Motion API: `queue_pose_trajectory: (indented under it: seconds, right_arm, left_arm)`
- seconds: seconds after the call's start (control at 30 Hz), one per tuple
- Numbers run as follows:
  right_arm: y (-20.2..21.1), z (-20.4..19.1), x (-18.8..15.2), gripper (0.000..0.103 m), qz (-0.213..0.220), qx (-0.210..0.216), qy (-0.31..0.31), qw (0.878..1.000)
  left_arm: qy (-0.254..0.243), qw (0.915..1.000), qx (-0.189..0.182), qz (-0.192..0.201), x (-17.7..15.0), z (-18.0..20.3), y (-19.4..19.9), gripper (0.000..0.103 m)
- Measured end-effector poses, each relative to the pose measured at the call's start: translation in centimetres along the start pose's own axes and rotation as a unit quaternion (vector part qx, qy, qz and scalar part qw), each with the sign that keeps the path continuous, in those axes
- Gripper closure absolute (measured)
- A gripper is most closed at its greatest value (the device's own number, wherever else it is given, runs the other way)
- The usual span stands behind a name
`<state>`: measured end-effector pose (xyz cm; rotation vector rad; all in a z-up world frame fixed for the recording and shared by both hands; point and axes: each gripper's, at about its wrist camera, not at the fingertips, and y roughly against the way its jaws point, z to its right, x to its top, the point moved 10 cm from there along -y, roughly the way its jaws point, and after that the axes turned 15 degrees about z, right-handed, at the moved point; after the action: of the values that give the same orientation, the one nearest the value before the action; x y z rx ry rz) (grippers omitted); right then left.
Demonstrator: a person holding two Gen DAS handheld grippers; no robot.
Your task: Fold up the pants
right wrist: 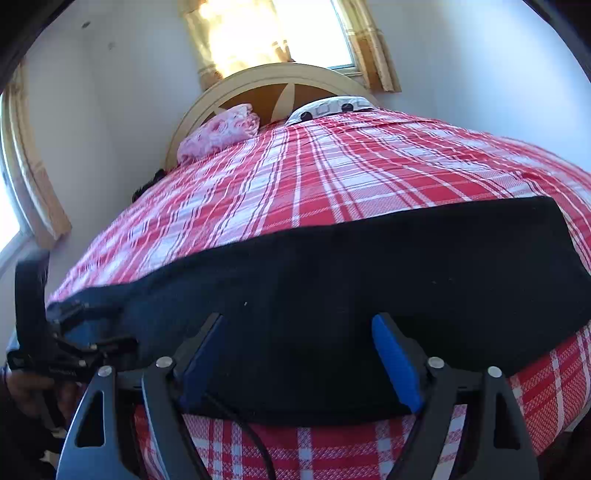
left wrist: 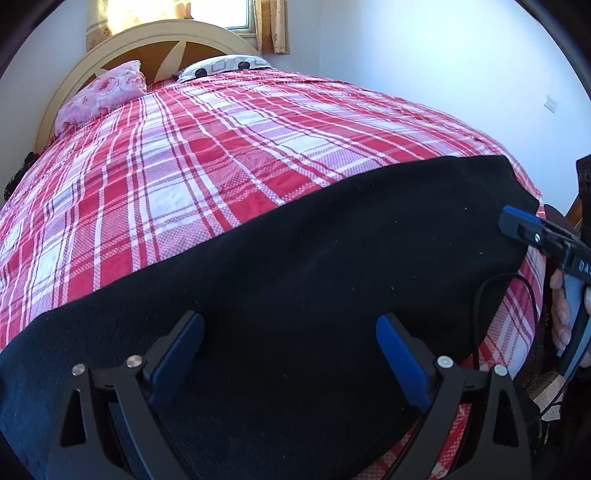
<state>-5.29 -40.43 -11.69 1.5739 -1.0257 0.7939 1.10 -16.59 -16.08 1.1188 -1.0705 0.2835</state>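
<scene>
Red and white plaid bedspread [left wrist: 177,177] covers a wide bed, with a cream arched headboard [left wrist: 155,37] at the far end below a bright curtained window [right wrist: 273,33]. Two pillows lie against it: a pink floral pillow [left wrist: 103,96] on the left, a white patterned pillow [left wrist: 225,66] to its right. Black pants [left wrist: 295,258] lie flat across the near edge as a long dark band. Left gripper [left wrist: 290,354] and right gripper [right wrist: 295,354] hover over them, jaws spread wide, gripping nothing. A black cable [left wrist: 517,280] trails at the near right.
</scene>
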Motion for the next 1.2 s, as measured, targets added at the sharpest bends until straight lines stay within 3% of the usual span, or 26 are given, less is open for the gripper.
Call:
queue_pose_trajectory:
  seconds: [0.4, 0.53, 0.67, 0.83, 0.9, 0.97, 1.2]
  right_arm:
    - [1.7, -0.3, -1.3, 0.020, -0.017, 0.020, 0.023, 0.999]
    - [2.5, 0.5, -0.8, 0.020, -0.002, 0.021, -0.018, 1.000]
    - [4.2, 4.0, 0.1, 0.020, 0.024, -0.017, -0.078, 0.996]
    - [7.2, 10.9, 0.6, 0.020, 0.055, -0.083, -0.173, 0.980]
    - [7.8, 13.8, 0.4, 0.027, 0.059, -0.106, -0.215, 0.969]
    - [8.0, 15.8, 0.0, 0.038, 0.057, -0.114, -0.252, 0.959]
    - [8.8, 19.1, 0.2, 0.046, 0.081, -0.116, -0.295, 0.945]
  left_arm:
    - [0.014, 0.9999, 0.002, -0.001, 0.6, 0.5, 0.2, 0.004]
    - [0.015, 0.9998, -0.010, 0.009, 2.1, 1.8, -0.1, 0.004]
    - [-0.001, 0.9991, -0.040, 0.016, 3.5, 5.0, -0.8, 0.004]
    - [-0.029, 0.9965, -0.076, 0.018, 4.2, 9.3, -1.9, 0.004]
    - [-0.029, 0.9955, -0.090, 0.011, 3.8, 10.2, -2.3, 0.004]
    - [-0.037, 0.9952, -0.091, 0.002, 3.0, 10.7, -2.8, 0.004]
    - [-0.019, 0.9959, -0.088, -0.004, 2.5, 9.8, -2.9, 0.000]
